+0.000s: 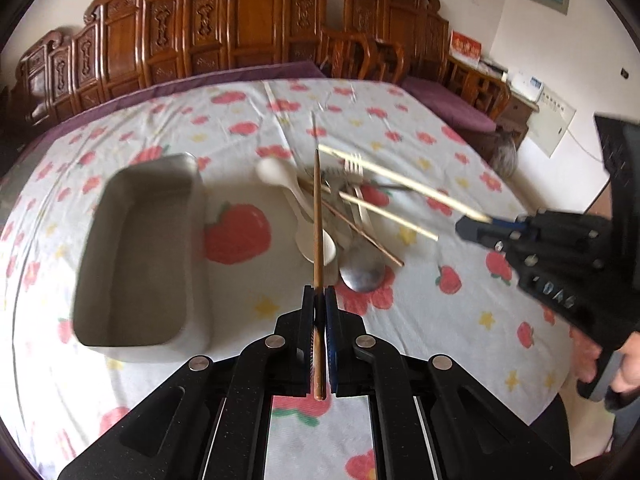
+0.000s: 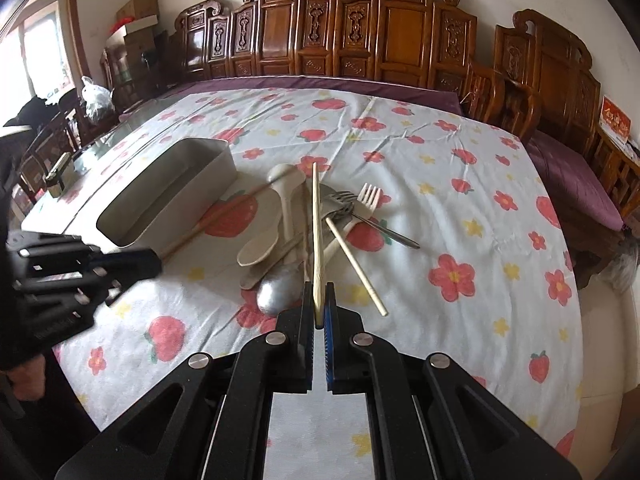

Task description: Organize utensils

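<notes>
While grey bin (image 1: 140,256) sits empty, left gripper (image 1: 319,300) clamps brown chopstick (image 1: 317,216), right gripper (image 2: 319,300) pale chopstick (image 2: 317,232)

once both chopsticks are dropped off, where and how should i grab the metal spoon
Grip the metal spoon at its bowl, the near end facing the grippers. Its handle runs back under the cream spoons and forks, so it looks buried. Come from the near side, jaws across the bowl's narrower neck if it is reachable, then probably slide it out toward you.
</notes>
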Demonstrator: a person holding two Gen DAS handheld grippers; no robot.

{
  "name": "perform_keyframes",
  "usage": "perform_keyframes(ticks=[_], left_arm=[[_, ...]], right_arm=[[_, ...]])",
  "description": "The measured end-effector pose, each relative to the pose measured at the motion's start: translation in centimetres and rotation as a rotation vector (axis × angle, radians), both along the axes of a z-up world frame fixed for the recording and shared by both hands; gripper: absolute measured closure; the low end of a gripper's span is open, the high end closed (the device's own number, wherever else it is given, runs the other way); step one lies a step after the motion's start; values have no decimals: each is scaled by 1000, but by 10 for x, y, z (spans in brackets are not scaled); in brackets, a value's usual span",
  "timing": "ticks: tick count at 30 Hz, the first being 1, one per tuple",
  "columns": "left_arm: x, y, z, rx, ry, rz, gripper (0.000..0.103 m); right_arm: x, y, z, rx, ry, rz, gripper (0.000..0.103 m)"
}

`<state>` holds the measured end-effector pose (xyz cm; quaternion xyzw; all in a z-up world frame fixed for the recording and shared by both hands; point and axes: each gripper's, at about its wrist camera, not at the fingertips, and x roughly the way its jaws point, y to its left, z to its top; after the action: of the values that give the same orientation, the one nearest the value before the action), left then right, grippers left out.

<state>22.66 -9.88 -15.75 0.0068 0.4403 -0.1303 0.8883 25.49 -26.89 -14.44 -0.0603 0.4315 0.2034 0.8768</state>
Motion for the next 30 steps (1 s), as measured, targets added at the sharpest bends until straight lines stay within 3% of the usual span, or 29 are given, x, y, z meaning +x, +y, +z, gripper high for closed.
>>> perform_keyframes(ticks=[14, 22, 30], left_arm=[[1, 90, 24, -7, -42, 124, 99], [15, 134, 14, 13, 2, 194, 99], [34, 147, -2, 28, 50, 207, 99]], right_arm=[[-7, 70, 22, 28, -37, 49, 98], [-1, 115, 27, 19, -43, 73, 98], [5, 138, 20, 17, -27, 87, 98]])
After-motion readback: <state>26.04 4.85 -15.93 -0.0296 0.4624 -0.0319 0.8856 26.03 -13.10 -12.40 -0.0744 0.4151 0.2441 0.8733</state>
